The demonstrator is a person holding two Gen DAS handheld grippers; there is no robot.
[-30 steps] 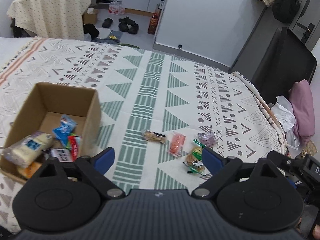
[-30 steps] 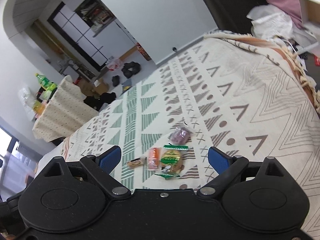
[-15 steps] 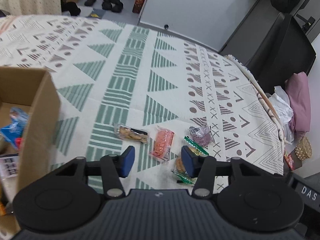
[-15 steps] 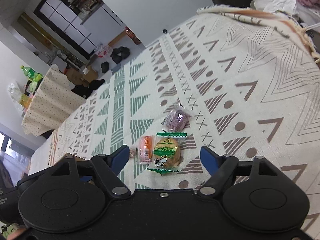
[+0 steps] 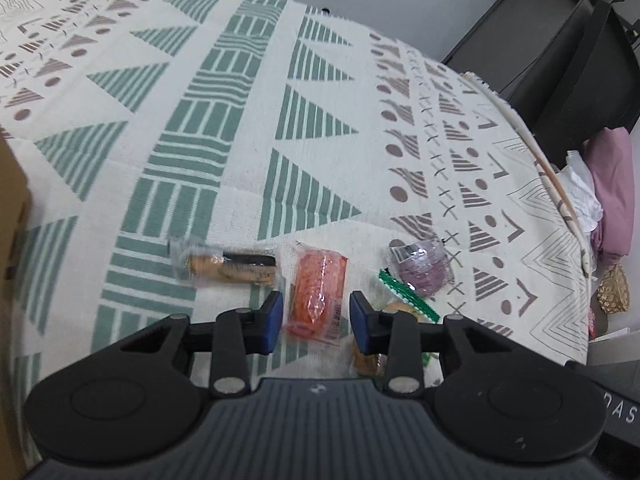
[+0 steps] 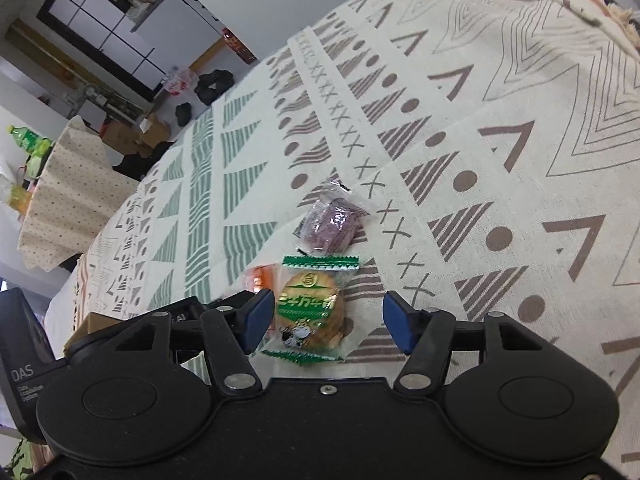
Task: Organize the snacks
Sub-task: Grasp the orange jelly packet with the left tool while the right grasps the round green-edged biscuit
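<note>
Both grippers closing over snacks on the patterned bedspread (image 5: 248,128)

Left gripper (image 5: 316,316) – narrow, straddling the orange plastic-wrapped snack (image 5: 318,286), pads apart from it; right gripper (image 6: 326,318) – half-wide around the green-edged round biscuit packet (image 6: 312,312), not pressing.

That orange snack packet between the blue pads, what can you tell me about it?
The orange snack packet is a clear, shiny plastic wrapper around something orange-red, with a barcode at its near corner. It lies flat on the patterned cloth, lengthwise between the jaws of the left gripper, which are closing around it; the pads do not press it yet. A brown snack packet lies to its left, apart from it.
</note>
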